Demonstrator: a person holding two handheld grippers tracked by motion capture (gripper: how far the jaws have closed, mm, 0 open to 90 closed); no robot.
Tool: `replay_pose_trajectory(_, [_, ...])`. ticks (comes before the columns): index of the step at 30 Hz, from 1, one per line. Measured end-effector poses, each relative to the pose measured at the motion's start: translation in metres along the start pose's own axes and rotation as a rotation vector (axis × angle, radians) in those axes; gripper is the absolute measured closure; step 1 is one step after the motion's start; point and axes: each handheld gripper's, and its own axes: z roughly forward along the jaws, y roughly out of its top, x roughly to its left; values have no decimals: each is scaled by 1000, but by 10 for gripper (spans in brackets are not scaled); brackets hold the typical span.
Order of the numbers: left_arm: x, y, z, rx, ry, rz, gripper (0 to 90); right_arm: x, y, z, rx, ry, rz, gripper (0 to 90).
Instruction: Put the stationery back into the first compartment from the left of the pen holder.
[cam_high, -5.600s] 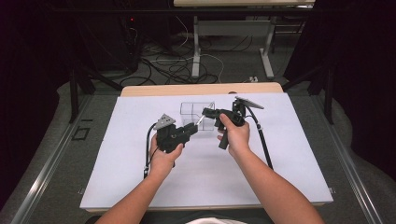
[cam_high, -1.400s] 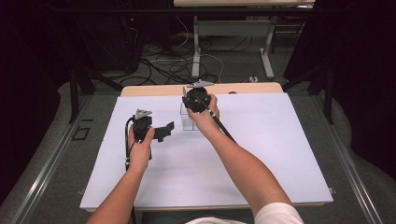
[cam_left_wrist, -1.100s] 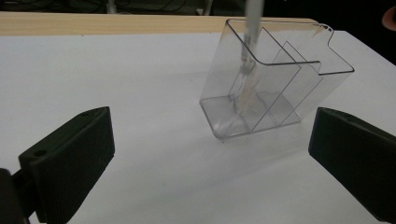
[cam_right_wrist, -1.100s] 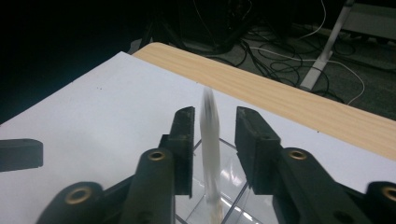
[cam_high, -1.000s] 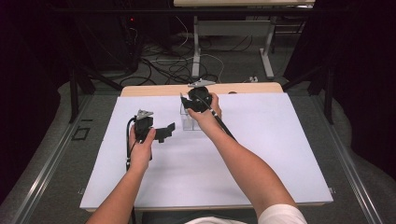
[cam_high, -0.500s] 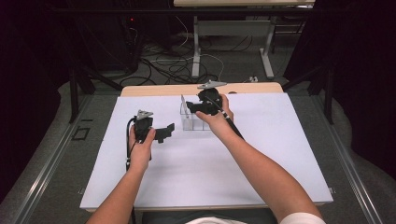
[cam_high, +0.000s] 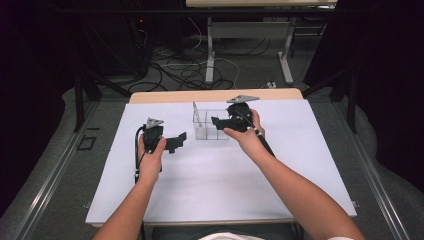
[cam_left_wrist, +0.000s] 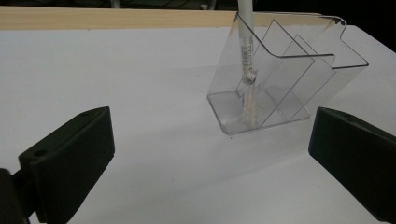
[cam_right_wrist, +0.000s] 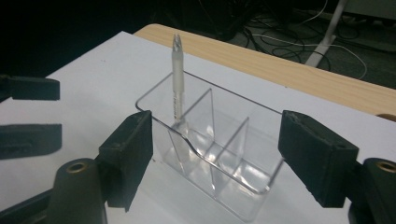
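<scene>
1. High view: pen (cam_high: 197, 114) now stands leaning in the left end cell of the clear holder (cam_high: 210, 131), at the far middle of the white mat (cam_high: 220, 180). A second ago the right gripper (cam_high: 216, 121) was right over that holder; it has since drawn back toward the person's right and sits just beside the holder's right end. Left gripper (cam_high: 180, 138) has stayed put, well to the left of the holder, jaws spread and empty
2. Left gripper view: its two black jaws stand wide apart with nothing between them. Holder (cam_left_wrist: 285, 79) lies ahead on the mat, the pen (cam_left_wrist: 246, 51) upright against its near wall, tip down on the floor of the cell
3. Right gripper view: jaws have just been opening and now stand spread on either side of the holder (cam_right_wrist: 219, 158), pads clear of it, nothing pinched. Pen (cam_right_wrist: 177, 79) stands free in the end cell, held by nobody. My reading: the drop is done, the pen is stowed, and the right hand is backing away
</scene>
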Motion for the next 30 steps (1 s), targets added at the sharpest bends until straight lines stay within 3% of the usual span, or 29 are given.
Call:
replay_pose_trajectory(5, [1,0,0,3,0,-3,4,-7,-11,-12,-1,-19,1,214])
replay_pose_trajectory(14, [0,-1,1,5,-2,0,4,-25,-36,-36,3,-46,58,153])
replay_pose_trajectory(19, [0,-2,2,3,0,0,4,-36,-51,-48,14,-82,63,132])
replay_pose_trajectory(30, [0,-3,3,10,0,-4,4,-53,-86,-57,80,-149,35,14])
